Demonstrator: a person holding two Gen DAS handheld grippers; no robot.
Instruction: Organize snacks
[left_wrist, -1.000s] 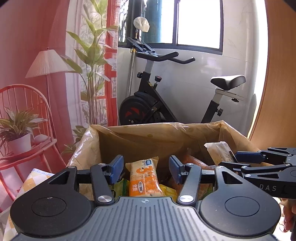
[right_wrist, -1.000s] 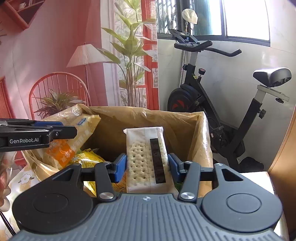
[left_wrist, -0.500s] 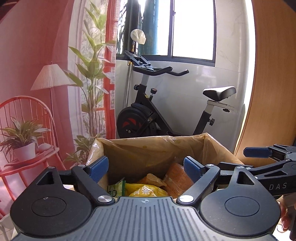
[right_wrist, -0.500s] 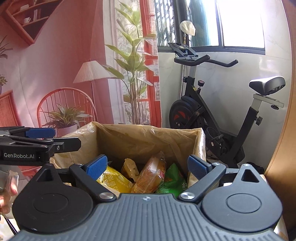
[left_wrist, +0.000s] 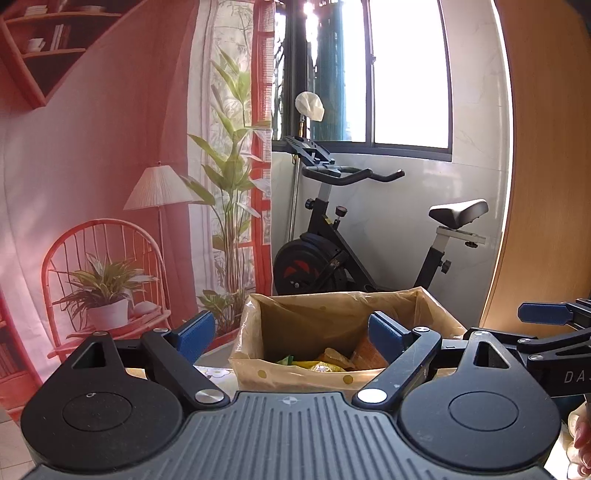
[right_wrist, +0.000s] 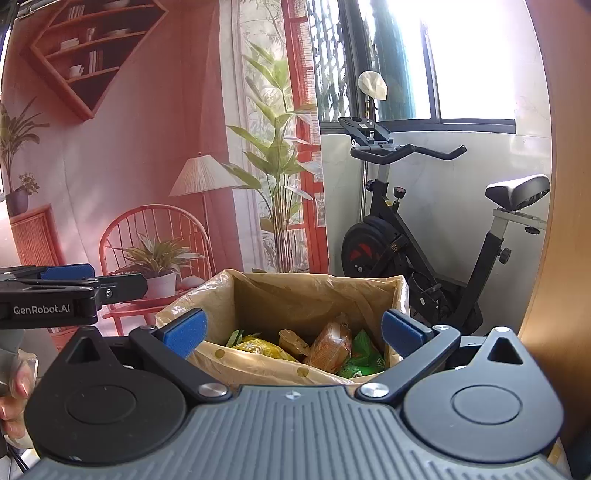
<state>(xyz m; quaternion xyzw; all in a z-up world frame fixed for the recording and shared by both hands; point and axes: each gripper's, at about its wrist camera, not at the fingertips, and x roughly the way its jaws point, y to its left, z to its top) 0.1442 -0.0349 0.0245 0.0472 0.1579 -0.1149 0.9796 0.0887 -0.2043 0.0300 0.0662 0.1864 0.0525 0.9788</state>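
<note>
Ahead: snacks (right_wrist: 291, 347) in box (right_wrist: 310, 295), beyond spread tongs (right_wrist: 293, 332).

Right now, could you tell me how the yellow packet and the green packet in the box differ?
The yellow packet lies toward the box's left side, the green packet toward its right. The yellow one bears white flower marks; the green one shows white lettering, too small to read. Both lie loose in the box beside an orange packet.

You get strong daylight from the window (right_wrist: 476, 59) at the far right, blown out to pure white in both views. It lights the rim of the lined box (right_wrist: 258, 363) and leaves the inside shaded. Fisheye distortion bends the wooden panel (left_wrist: 546, 166) at the right edge; focus is sharp, without motion blur.
</note>
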